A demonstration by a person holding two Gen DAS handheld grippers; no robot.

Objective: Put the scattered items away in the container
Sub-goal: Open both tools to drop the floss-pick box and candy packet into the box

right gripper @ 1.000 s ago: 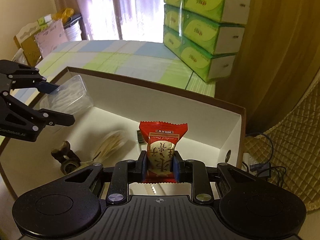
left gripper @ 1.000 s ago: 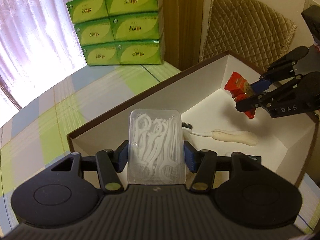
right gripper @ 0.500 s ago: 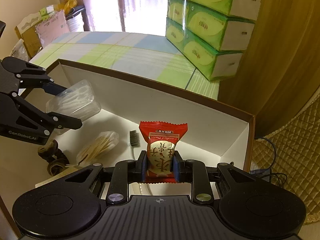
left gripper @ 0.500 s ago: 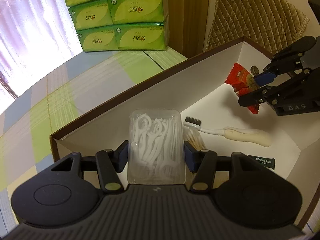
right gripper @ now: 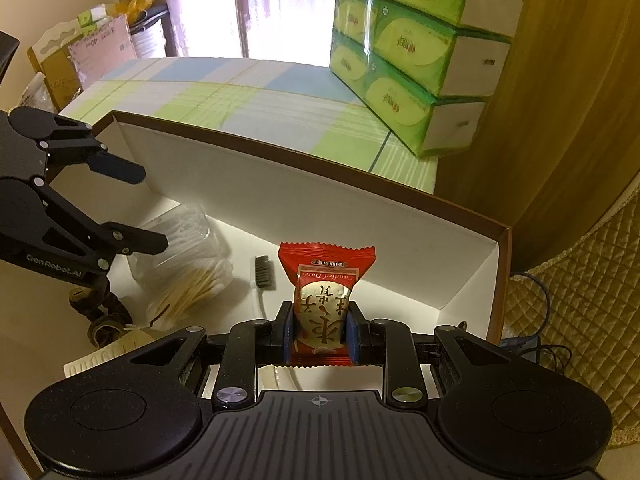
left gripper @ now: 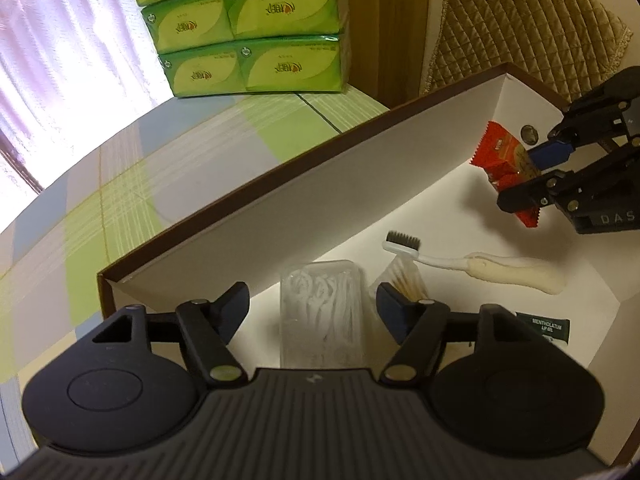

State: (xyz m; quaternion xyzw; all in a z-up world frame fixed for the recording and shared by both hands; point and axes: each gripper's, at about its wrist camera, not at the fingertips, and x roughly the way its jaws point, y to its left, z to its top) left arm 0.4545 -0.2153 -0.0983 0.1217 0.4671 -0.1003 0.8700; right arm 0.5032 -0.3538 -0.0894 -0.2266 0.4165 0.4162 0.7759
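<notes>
From the left wrist camera, a bench with a green, blue and grey checked cloth holds a stack of green tissue packs at the far end, by a bright curtain. A big white box with a brown rim sits near. The left gripper has its fingers spread wide. A clear case of floss picks lies in the box between them, touching neither. Just to its right are a bag of cotton swabs, a toothbrush and a dark green packet. At the far right, the right gripper pinches a red candy above the box floor.

From the right wrist camera, the right gripper's fingers squeeze the red candy on both sides, over the right part of the box. The left gripper sits spread over the floss case at the left. A dark brown lumpy thing lies near the left corner.
</notes>
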